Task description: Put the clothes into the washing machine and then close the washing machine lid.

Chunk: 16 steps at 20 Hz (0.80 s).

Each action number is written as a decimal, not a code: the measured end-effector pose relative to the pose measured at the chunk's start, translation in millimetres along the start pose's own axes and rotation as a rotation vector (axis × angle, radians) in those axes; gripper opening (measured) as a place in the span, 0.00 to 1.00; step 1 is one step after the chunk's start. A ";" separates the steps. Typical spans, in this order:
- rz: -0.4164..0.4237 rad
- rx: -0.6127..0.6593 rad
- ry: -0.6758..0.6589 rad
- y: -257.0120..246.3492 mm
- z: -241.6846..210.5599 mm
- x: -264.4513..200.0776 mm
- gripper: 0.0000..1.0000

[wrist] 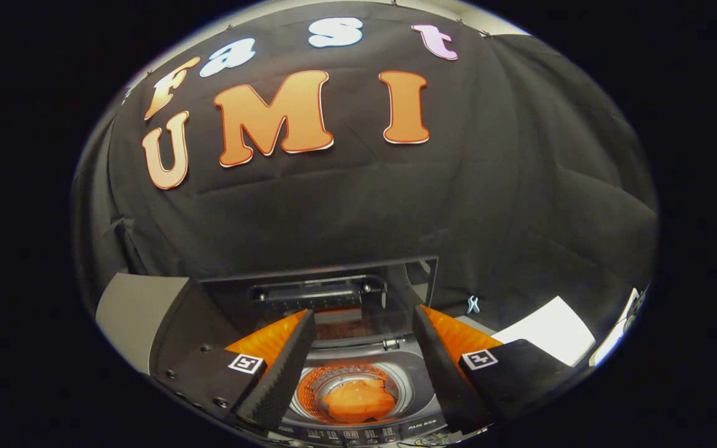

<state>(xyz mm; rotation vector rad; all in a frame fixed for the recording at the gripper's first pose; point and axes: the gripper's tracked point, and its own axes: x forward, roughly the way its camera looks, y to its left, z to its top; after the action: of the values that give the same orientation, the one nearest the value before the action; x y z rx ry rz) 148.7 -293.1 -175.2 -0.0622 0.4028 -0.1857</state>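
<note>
A small top-loading washing machine [417, 379] stands below and ahead of my gripper [361, 345]. Its dark see-through lid [318, 292] stands raised at the back, beyond the fingers. An orange garment [358, 401] lies inside the round drum [396, 381], seen between the two fingers from above. The fingers are spread wide with nothing between them, well above the drum opening. The machine's control strip [358, 434] runs along its near edge.
A grey box-like surface [137, 311] sits left of the machine. To the right lie a white sheet [551, 333] and a small pale blue clip [473, 304] near the black cloth wall behind the machine.
</note>
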 end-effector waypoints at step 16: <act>0.085 -0.090 -0.082 65.2 81.2 69.8 1.00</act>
<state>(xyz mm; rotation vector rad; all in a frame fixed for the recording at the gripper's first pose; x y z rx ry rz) 254.8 -240.6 -133.8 -0.1412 0.3310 -0.0811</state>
